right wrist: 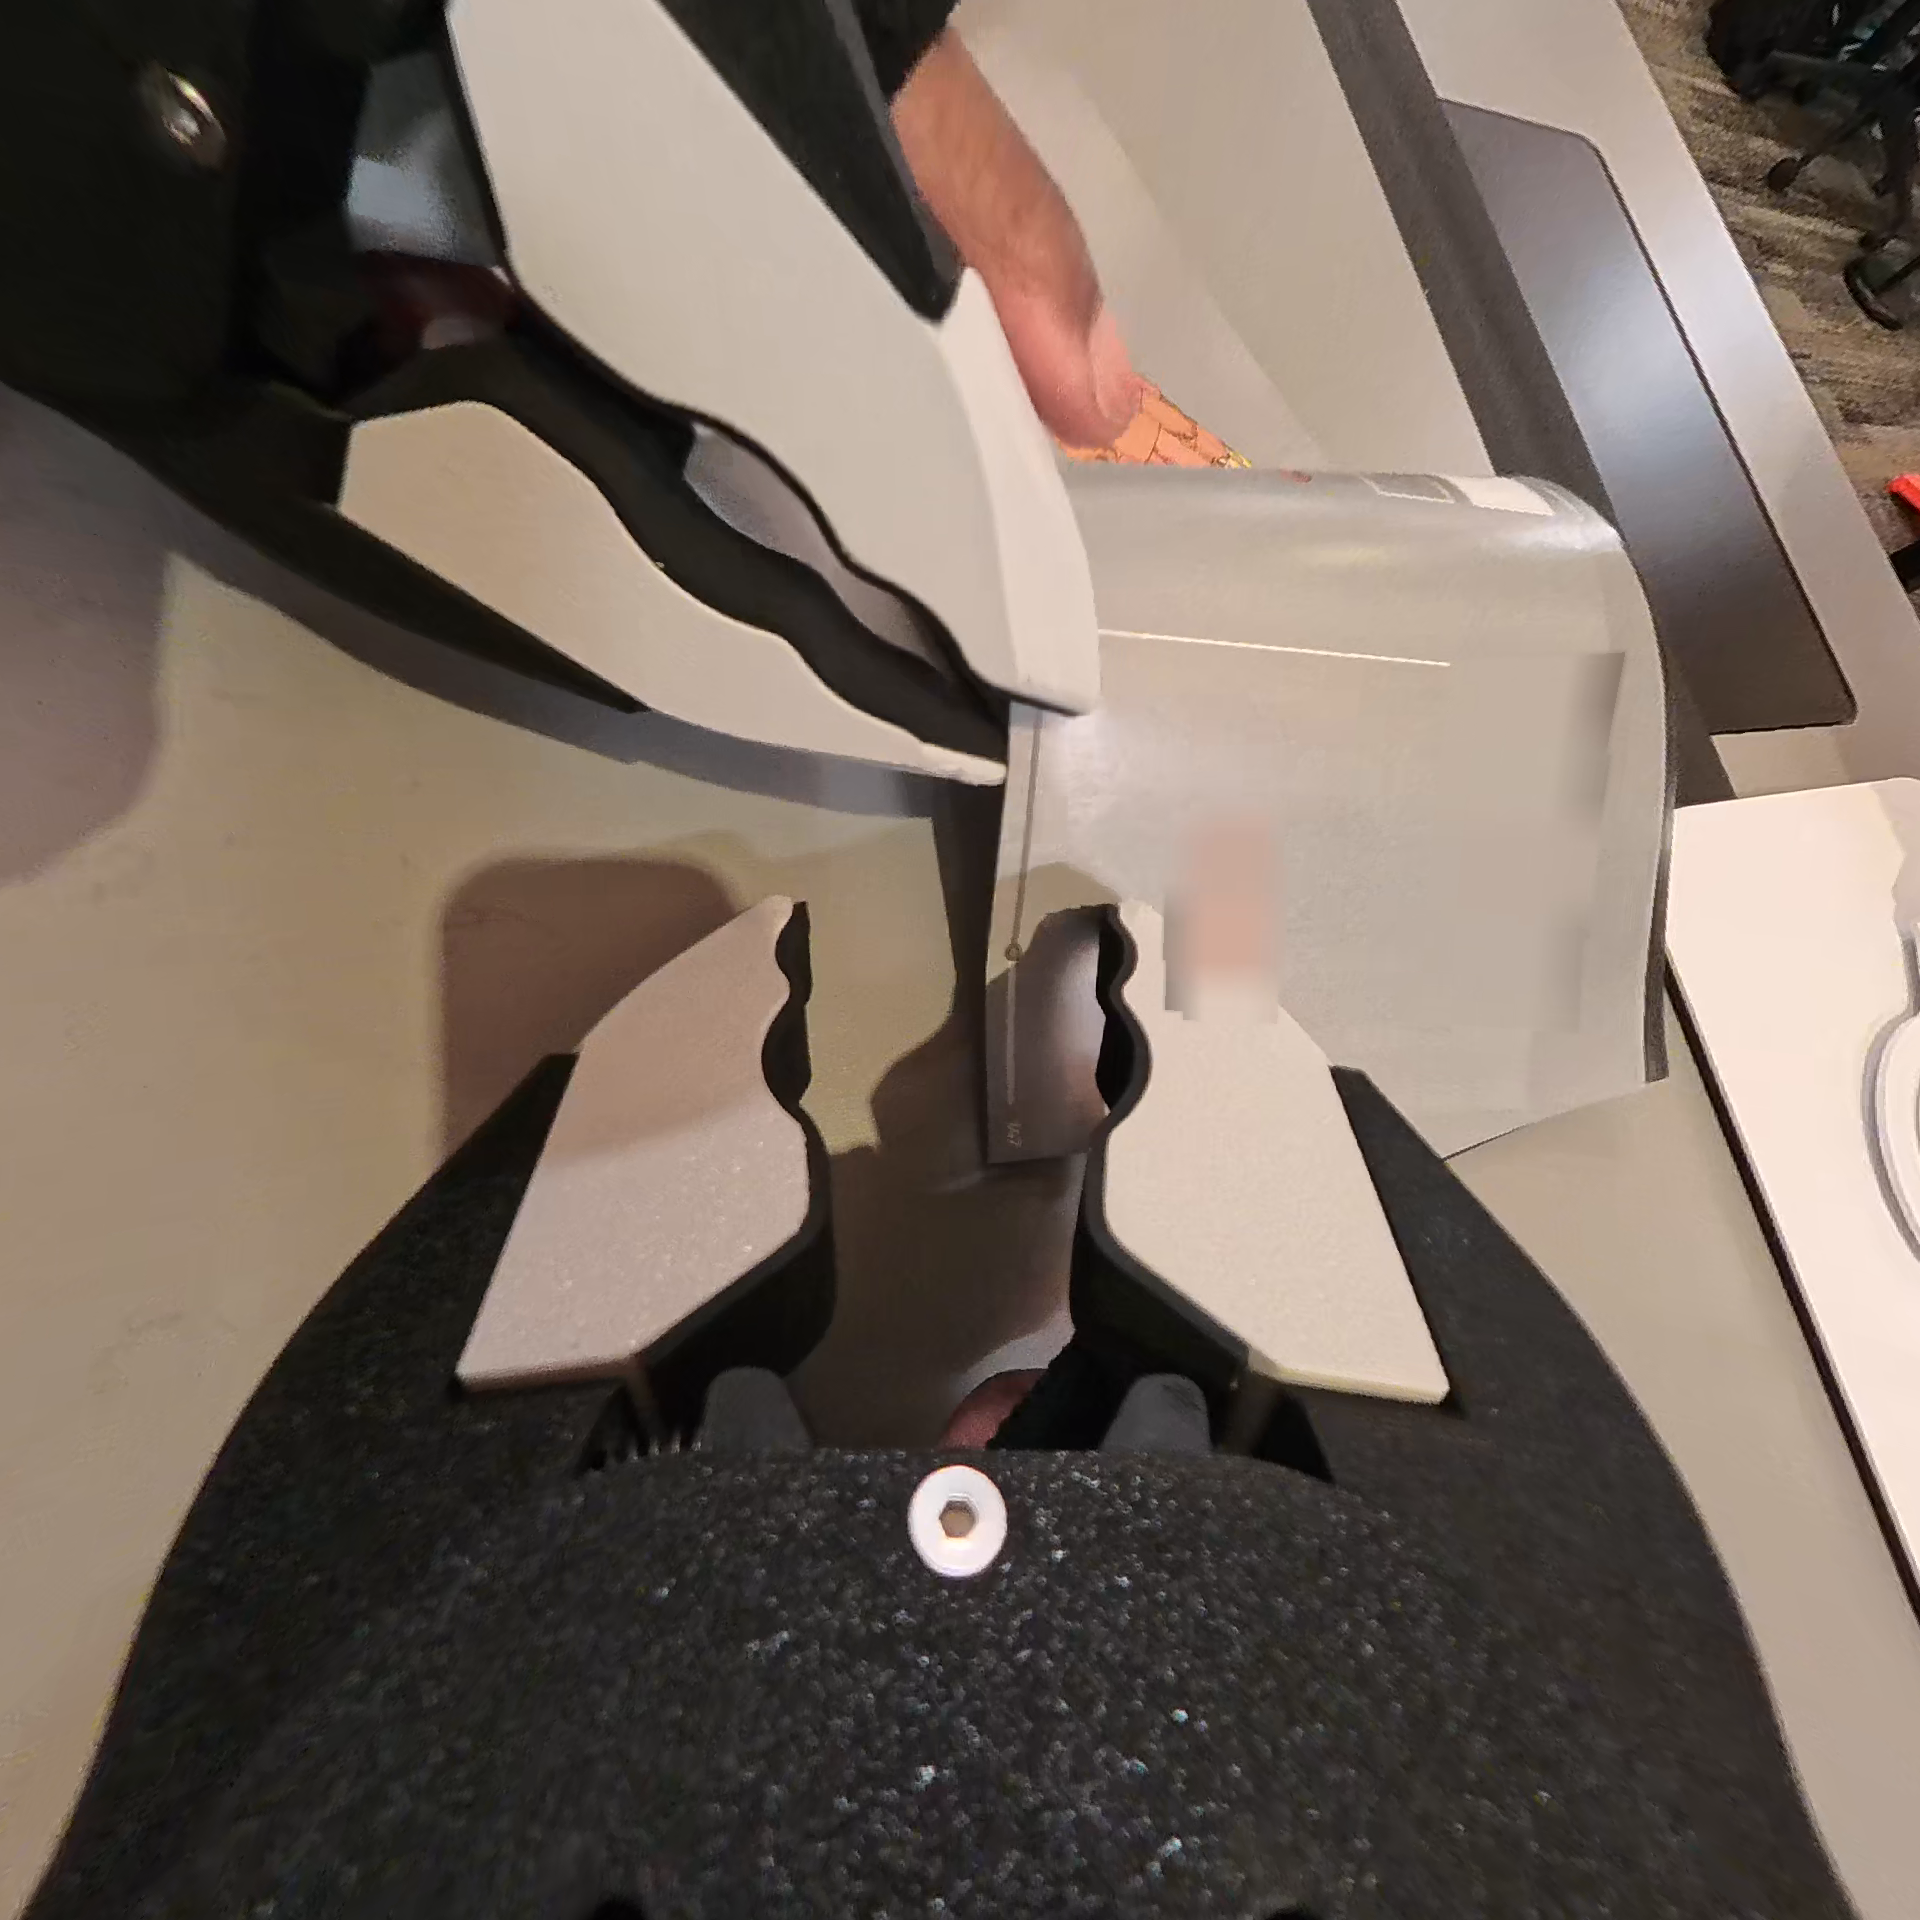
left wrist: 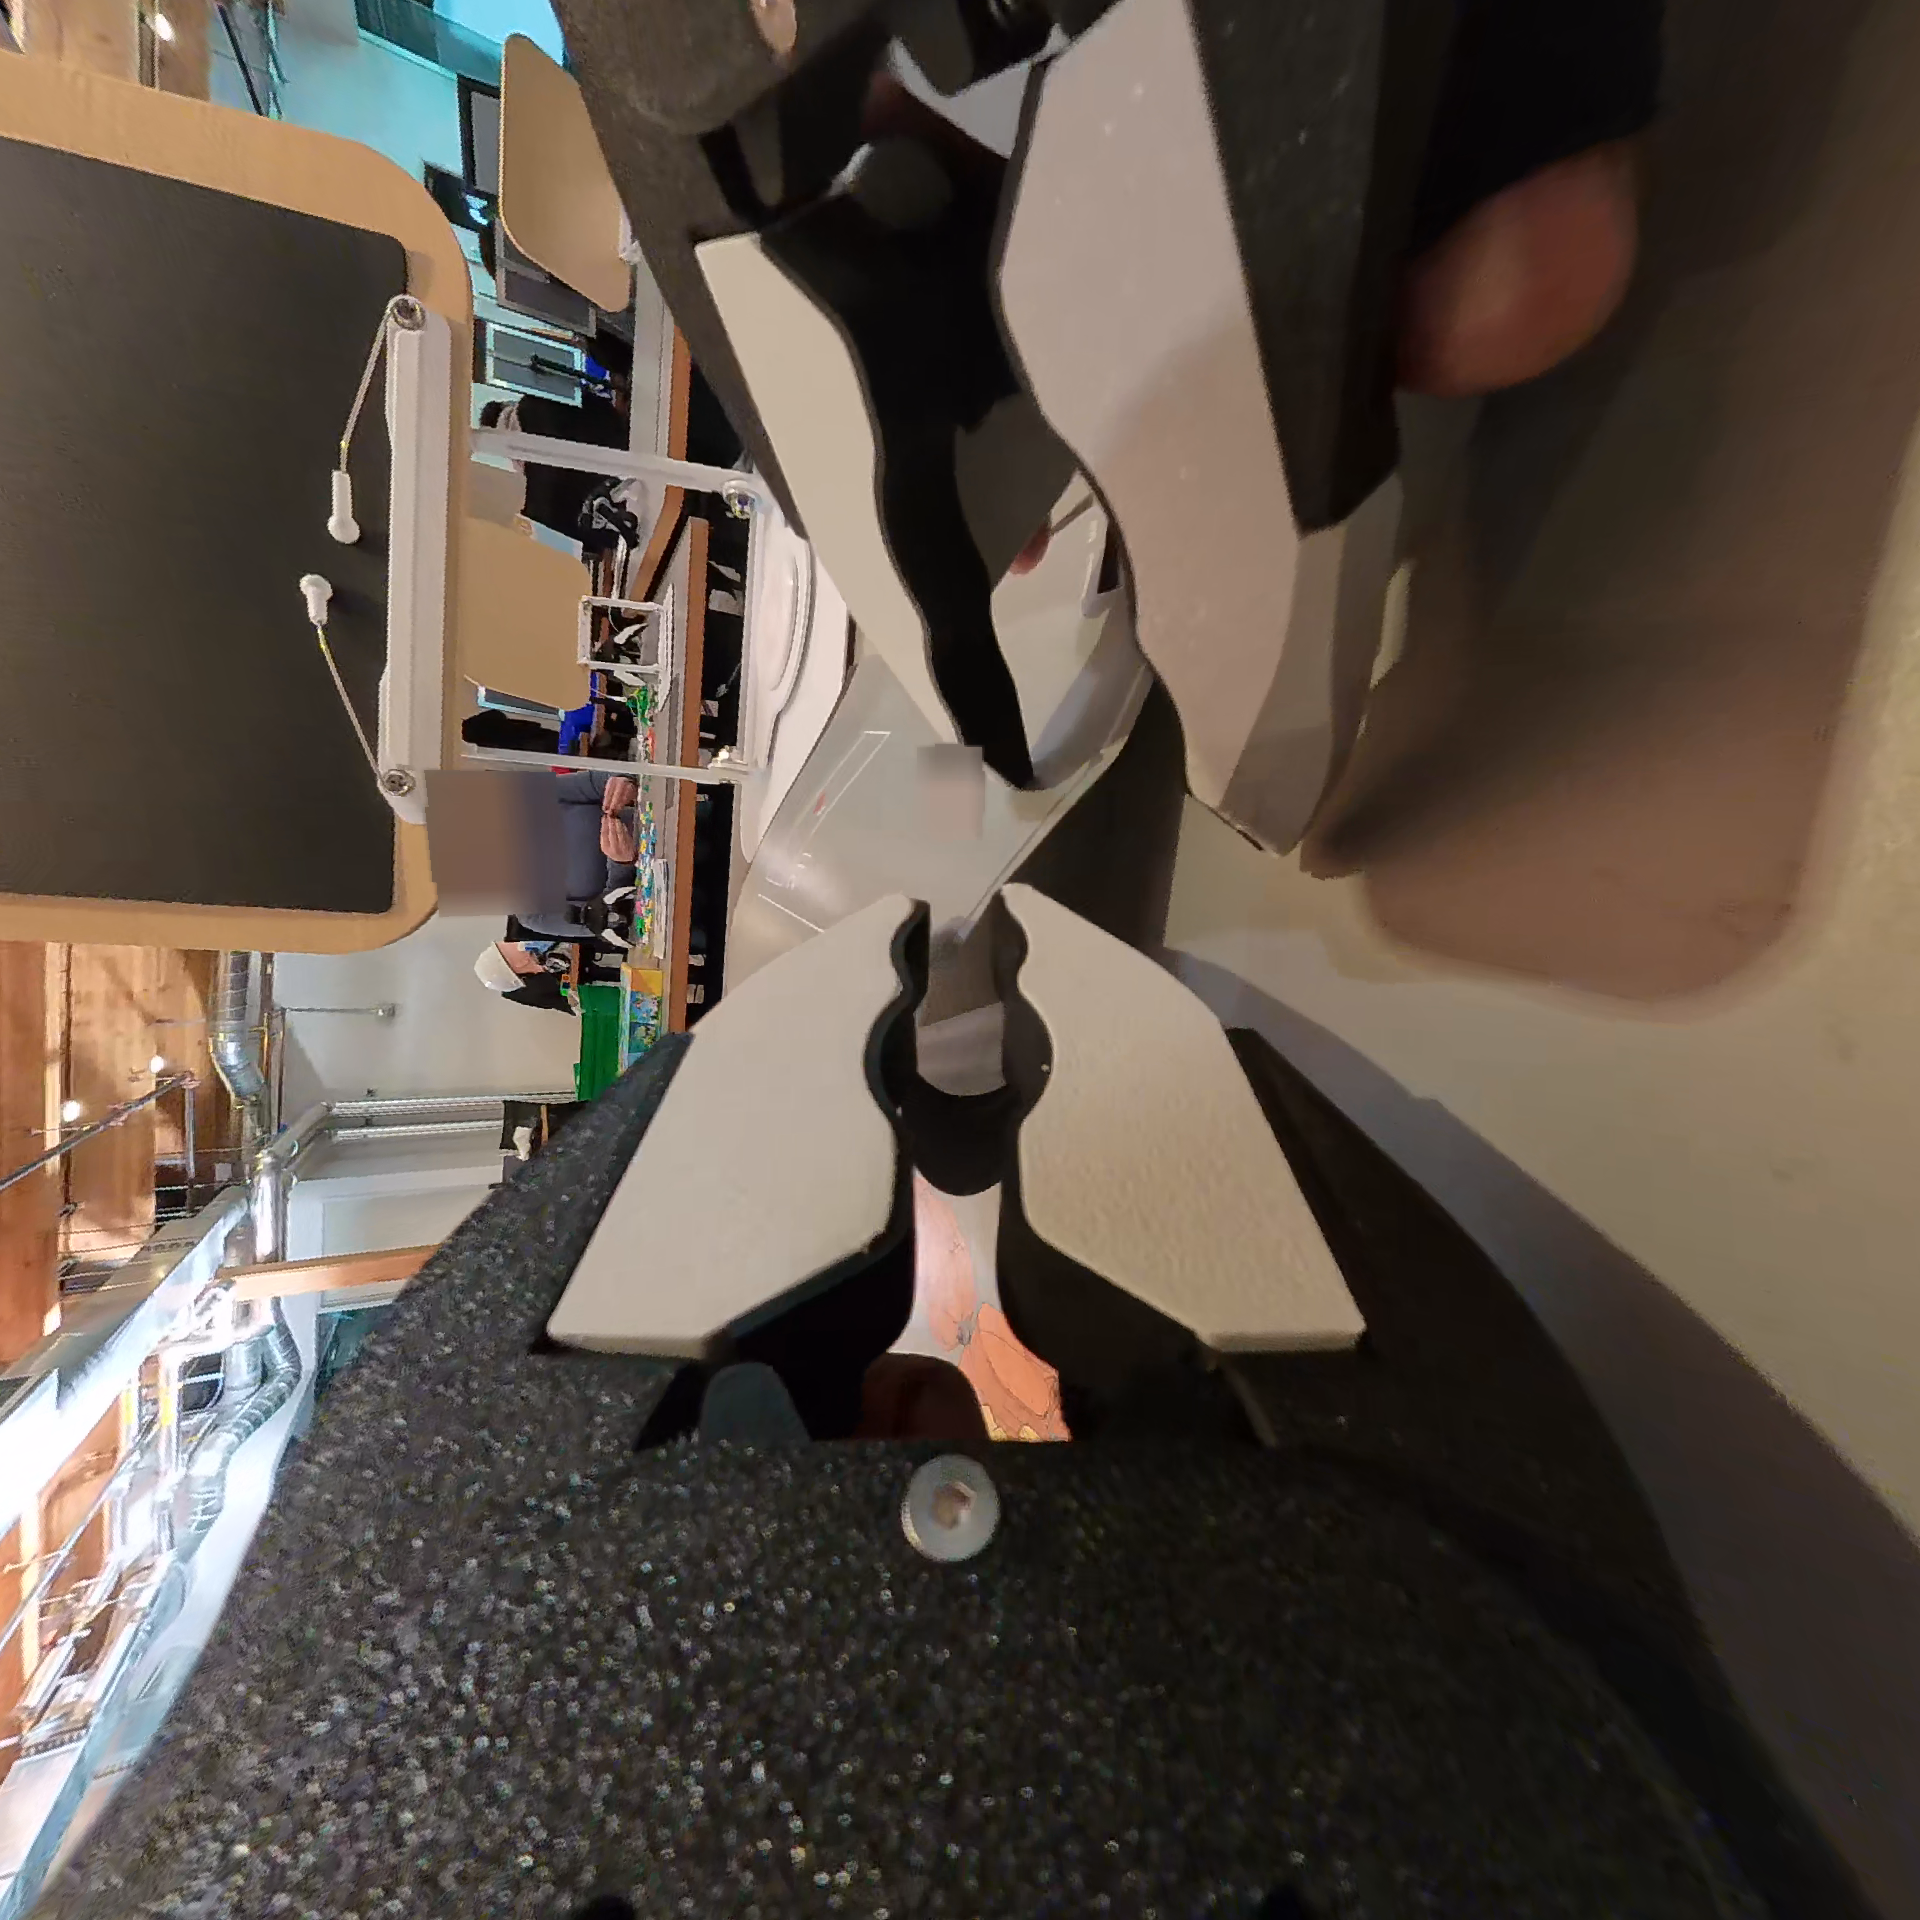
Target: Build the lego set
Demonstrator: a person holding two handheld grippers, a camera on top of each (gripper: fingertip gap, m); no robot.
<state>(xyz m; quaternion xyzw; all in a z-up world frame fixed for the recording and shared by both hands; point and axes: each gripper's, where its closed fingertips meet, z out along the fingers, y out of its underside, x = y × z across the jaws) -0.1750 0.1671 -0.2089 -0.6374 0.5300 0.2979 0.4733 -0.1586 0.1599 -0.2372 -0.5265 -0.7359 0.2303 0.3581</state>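
Lego booklet [right wrist: 1351,790]: pinched in left tool [right wrist: 1003,743], right tool [right wrist: 956,925] released beside it; no bricks visible, building not begun.

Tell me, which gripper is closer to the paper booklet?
Left. The left gripper is pinching the booklet's edge. The right gripper is open, with the booklet's lower corner hanging between its fingers, not clamped.

Probably open-plan workshop-office: shared desks [left wrist: 681,582], exposed ducting [left wrist: 239,1039], office chairs [right wrist: 1860,125].
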